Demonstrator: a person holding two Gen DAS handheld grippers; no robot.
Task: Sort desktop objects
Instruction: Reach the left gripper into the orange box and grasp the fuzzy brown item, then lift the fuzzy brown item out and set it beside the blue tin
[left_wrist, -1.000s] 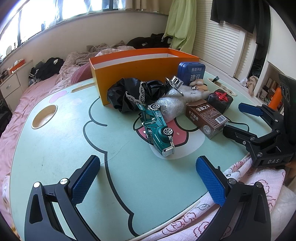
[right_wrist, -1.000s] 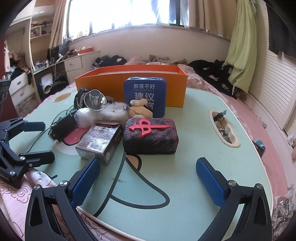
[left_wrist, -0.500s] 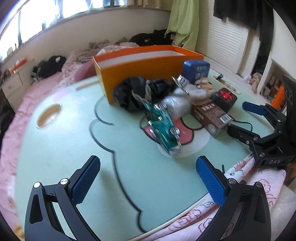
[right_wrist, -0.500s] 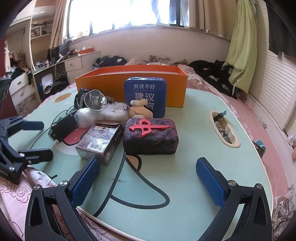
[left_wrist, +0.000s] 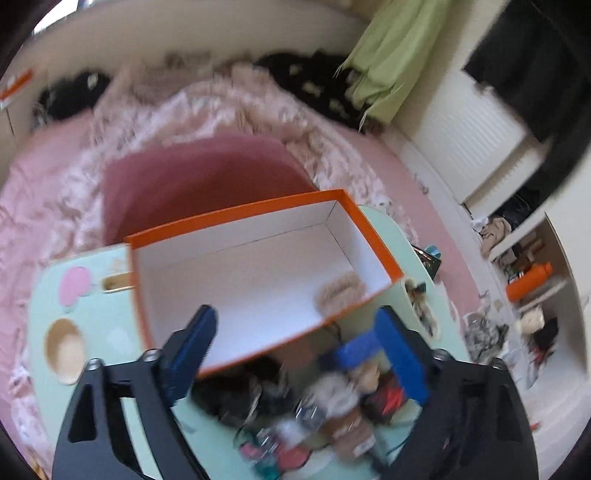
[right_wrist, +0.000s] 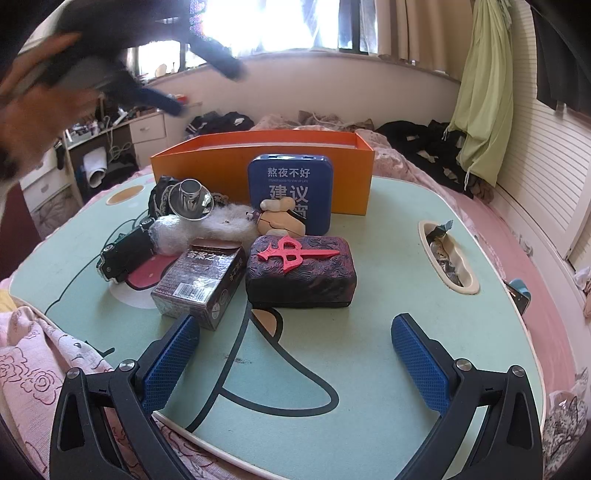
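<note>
Mint cartoon lap table (right_wrist: 369, 332) on bed, clutter piled before orange box (left_wrist: 258, 266): L gripper (left_wrist: 295, 347) above box, jaws closing on nothing, prob lining up; R gripper (right_wrist: 295, 354) wide, empty, waiting nr edge.

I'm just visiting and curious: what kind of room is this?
Most likely a bedroom: a small table stands on a bed with pink bedding, clothes lie about, and drawers sit beneath the window.

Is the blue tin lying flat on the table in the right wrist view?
No. The blue tin stands upright on its edge, its lettered face toward the camera, just in front of the orange box.
</note>
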